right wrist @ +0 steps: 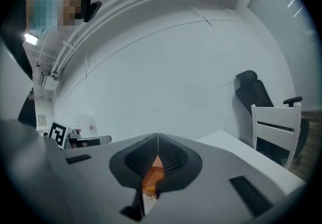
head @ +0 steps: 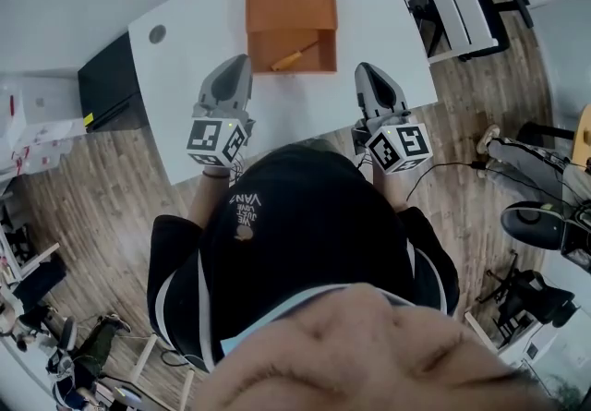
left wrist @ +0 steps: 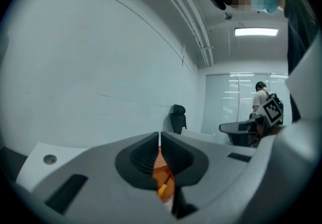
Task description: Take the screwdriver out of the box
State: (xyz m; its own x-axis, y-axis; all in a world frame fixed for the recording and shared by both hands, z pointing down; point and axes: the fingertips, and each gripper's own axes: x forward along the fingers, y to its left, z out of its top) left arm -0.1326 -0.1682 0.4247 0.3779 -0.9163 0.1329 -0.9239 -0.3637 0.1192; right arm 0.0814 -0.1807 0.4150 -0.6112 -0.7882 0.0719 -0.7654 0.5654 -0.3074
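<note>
An orange box [head: 291,30] stands open on the white table [head: 185,123], its lid folded back. Inside lies the screwdriver [head: 295,56] with a yellow handle, slanted. My left gripper [head: 242,60] hovers just left of the box's near corner, jaws shut and empty. My right gripper [head: 364,68] is just right of the box, also shut and empty. In the left gripper view, the left gripper [left wrist: 159,135] shows the box [left wrist: 160,170] and the yellow handle [left wrist: 162,191] through the slit below its tips. In the right gripper view, the right gripper [right wrist: 158,138] shows a strip of the box [right wrist: 151,175].
A white chair [head: 462,3] stands by the table's right end, and a black cabinet [head: 111,81] by its left. A round cable hole [head: 157,33] is in the tabletop's far left. Another person [left wrist: 260,98] stands far off across the room.
</note>
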